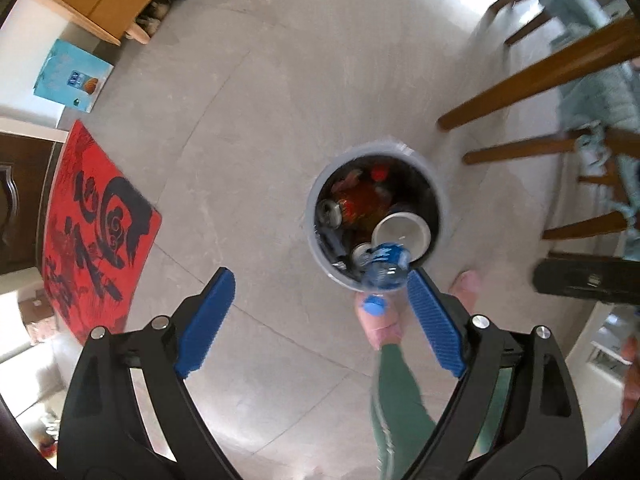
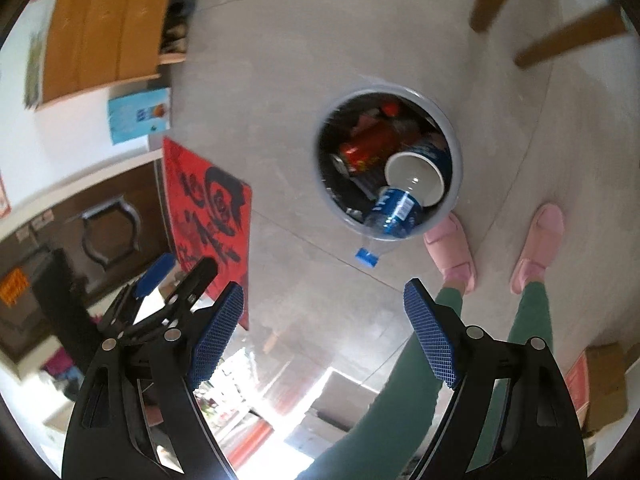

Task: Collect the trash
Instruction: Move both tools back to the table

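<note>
Grey round bin (image 1: 320, 184) (image 2: 454, 136) on the tiled floor (image 1: 248, 128) (image 2: 304, 40), open top, dark inside, fairly full. In it: a red can (image 2: 368, 146) lying on its side, a white paper cup (image 1: 401, 233) (image 2: 415, 178) with its mouth facing up, a second silver can top (image 1: 330, 212) by the wall, a red cap or lid at the far side, other dark scraps too blurred to name. A clear plastic bottle (image 1: 386, 270) (image 2: 394, 212) with blue label and blue cap (image 1: 374, 306) (image 2: 367, 257) sits half in the bin, body tipped over the near rim, cap end sticking outside and above the floor; nothing grips it. Bottle is blurred in the left view, sharper in the right view. Left gripper (image 1: 318, 298) is spread wide, nothing between its blue pads; the right pad's tip lies just beside the bottle in the picture, contact unclear. Right gripper (image 2: 323, 300) also wide, empty, well apart from the bin. Pink slippers (image 2: 452, 248) and green trouser legs stand just beside the bin. Red mat (image 1: 96, 224) (image 2: 208, 208) to the side, partly cut off. Wooden chair legs (image 1: 532, 76) at the edge, cropped.
</note>
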A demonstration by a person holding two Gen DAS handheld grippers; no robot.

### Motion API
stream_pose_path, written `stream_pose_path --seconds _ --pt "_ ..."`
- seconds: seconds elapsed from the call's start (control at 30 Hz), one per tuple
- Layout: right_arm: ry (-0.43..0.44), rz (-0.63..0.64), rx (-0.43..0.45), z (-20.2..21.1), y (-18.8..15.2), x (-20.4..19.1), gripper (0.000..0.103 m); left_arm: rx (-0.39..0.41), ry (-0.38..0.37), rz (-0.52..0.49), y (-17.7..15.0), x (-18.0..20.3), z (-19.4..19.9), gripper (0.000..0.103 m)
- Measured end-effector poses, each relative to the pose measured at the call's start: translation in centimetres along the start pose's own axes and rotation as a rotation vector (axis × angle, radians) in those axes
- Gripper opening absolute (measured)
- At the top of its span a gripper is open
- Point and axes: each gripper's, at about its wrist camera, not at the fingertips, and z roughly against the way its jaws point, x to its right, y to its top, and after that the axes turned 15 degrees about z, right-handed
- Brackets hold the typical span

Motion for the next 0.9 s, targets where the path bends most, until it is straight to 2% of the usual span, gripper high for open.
stream_pose_path --seconds 0.3,0.43,0.53,0.67,0.77,0.9 --pt "-0.032 0.223 0.093 9.8 -0.3 -9.0 0.082 0.171 -0.034 0.053 1.2 -1.6 12.5 0.086" --pt "-0.053 0.312 0.184 15.8 -0.2 -12.2 0.082 0.273 -0.06 0.055 2.5 -1.0 18.5 0.086" --pt "-0.064 0.361 0.275 21.2 -0.4 -14.0 0.082 0.348 -0.107 0.04 3.1 0.4 22.7 0.09" --pt "-0.073 0.371 0.407 28.3 -1.5 -14.2 0.082 0.452 -0.164 -0.044 3.1 4.3 27.7 0.093" --pt "-0.095 0.334 0.522 33.8 -3.7 -12.7 0.082 0.516 -0.232 -0.121 3.1 8.1 30.6 0.095" --pt "-0.13 0.26 0.628 39.1 -6.8 -8.9 0.082 0.539 -0.298 -0.234 2.7 14.0 32.4 0.096"
